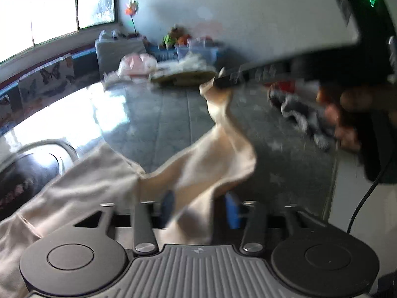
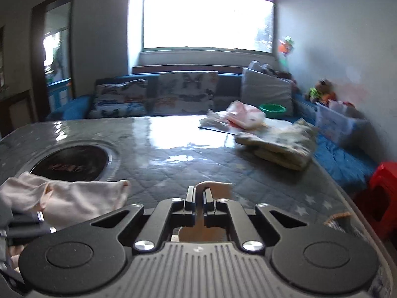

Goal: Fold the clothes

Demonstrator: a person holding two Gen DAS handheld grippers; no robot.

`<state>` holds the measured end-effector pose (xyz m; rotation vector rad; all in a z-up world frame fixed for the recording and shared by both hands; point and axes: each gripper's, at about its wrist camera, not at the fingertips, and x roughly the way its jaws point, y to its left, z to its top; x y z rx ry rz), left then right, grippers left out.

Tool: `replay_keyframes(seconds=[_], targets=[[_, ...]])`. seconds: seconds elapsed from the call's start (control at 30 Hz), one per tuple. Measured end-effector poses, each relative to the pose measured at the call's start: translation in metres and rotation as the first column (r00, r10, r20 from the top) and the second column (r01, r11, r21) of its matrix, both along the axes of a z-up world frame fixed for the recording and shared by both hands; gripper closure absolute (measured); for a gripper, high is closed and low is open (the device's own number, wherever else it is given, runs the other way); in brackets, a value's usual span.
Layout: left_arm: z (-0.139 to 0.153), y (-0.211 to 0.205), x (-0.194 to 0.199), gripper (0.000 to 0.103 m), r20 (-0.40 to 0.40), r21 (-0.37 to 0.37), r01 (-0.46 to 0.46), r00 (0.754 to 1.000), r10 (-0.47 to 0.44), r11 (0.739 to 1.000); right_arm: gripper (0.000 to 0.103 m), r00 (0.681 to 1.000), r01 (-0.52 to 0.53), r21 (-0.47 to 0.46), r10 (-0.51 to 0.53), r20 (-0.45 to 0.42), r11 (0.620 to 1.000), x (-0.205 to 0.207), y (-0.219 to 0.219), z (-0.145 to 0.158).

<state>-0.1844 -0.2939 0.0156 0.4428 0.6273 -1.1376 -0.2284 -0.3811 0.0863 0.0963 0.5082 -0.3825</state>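
A pale peach garment (image 1: pixel 198 159) hangs stretched between my two grippers above the grey quilted table (image 1: pixel 161 114). My left gripper (image 1: pixel 201 206) has cloth draped between its blue-padded fingers, which stand apart; the grip itself is hidden by the fabric. My right gripper (image 1: pixel 223 79) pinches a corner of the garment at the upper right of the left wrist view. In the right wrist view my right gripper (image 2: pixel 197 195) is shut on a fold of the peach cloth (image 2: pixel 213 188), and the rest of the garment (image 2: pixel 64 196) bunches at the left.
A folded pale yellow garment (image 2: pixel 278 144) and a pink bundle (image 2: pixel 245 116) lie at the table's far right. A round dark inset (image 2: pixel 72 164) sits in the table at the left. A grey garment (image 1: pixel 302 116) lies on the table. A red stool (image 2: pixel 379 193) stands beside the table, a sofa (image 2: pixel 74 106) behind.
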Motion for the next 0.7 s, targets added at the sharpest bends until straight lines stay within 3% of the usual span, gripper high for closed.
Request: replay_keyframes(seconds=[0.07, 0.17, 0.23, 0.33, 0.43, 0.53, 0.63, 0.7], targets=[[-0.003, -0.002, -0.001, 0.071, 0.016, 0.003, -0.002, 1.0, 0.002, 1.0, 0.098, 1.0, 0.025, 0.002, -0.025, 0.0, 1.0, -0.006, -0.005, -0.004], [-0.003, -0.001, -0.001, 0.092, 0.014, -0.001, 0.005, 1.0, -0.005, 1.0, 0.098, 0.998, 0.061, 0.003, -0.061, 0.0, 0.998, -0.012, -0.013, -0.006], [0.001, 0.004, 0.002, 0.094, -0.016, -0.023, 0.019, 1.0, -0.019, 1.0, 0.098, 0.997, 0.08, 0.004, -0.08, 0.003, 0.997, -0.015, -0.018, -0.007], [0.003, 0.009, -0.002, 0.094, -0.008, -0.032, 0.055, 0.998, -0.056, 0.998, 0.098, 0.992, 0.123, -0.007, -0.123, 0.0, 0.992, -0.019, -0.026, -0.012], [-0.002, 0.008, -0.007, 0.092, -0.005, -0.009, 0.084, 0.996, -0.084, 0.996, 0.096, 0.984, 0.166, 0.009, -0.165, -0.068, 0.986, -0.018, -0.038, -0.026], [-0.002, 0.009, -0.013, 0.079, 0.004, -0.015, 0.102, 0.995, -0.102, 0.995, 0.084, 0.966, 0.235, -0.008, -0.235, -0.105, 0.972, -0.022, -0.047, -0.035], [-0.002, 0.009, -0.017, 0.076, 0.002, -0.016, 0.114, 0.993, -0.114, 0.993, 0.084, 0.963, 0.255, -0.023, -0.256, -0.088, 0.967, -0.029, -0.046, -0.033], [-0.002, 0.009, -0.019, 0.075, 0.0, -0.017, 0.117, 0.993, -0.117, 0.993, 0.084, 0.976, 0.208, -0.013, -0.208, -0.066, 0.978, -0.031, -0.039, -0.029]])
